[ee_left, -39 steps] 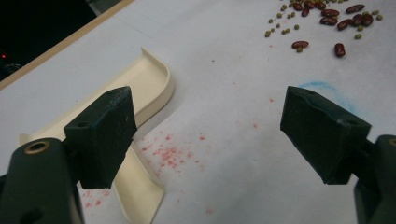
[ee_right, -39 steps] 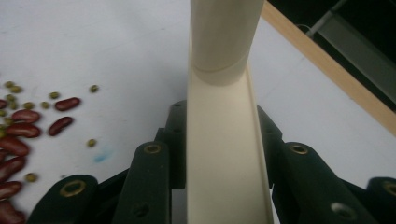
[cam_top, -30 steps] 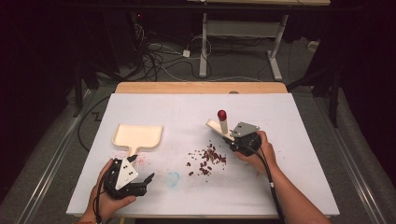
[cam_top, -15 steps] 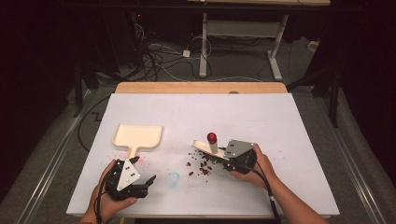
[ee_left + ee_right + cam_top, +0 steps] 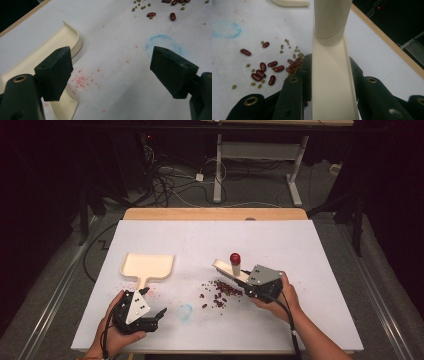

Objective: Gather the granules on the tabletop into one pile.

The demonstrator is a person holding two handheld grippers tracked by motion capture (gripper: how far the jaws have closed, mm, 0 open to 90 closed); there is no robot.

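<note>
**Brush over scattered beans, dustpan waiting at left**

Right gripper (image 5: 245, 281) clamped on cream plastic hand brush with red-capped handle (image 5: 229, 269); fingers pressed against both sides of the brush back in the right gripper view (image 5: 333, 82). Brush head angled up and away toward far left, bristle edge just over the near end of the bean scatter. Red cap standing upright above the brush back.

Scatter of dark red kidney beans and small green mung beans (image 5: 218, 293) lying loose on white surface (image 5: 300, 250), just left of the right gripper; same beans seen left of the brush (image 5: 265, 68).

Left gripper (image 5: 159, 316) resting near front left edge, fingers spread wide, nothing between them (image 5: 110, 72). Cream plastic dustpan (image 5: 147, 266) flat on the surface just beyond left gripper, handle pointing toward it, well apart from the beans. Faint blue ring mark (image 5: 184, 311) between left gripper and beans; pink specks beside the dustpan handle.
</note>
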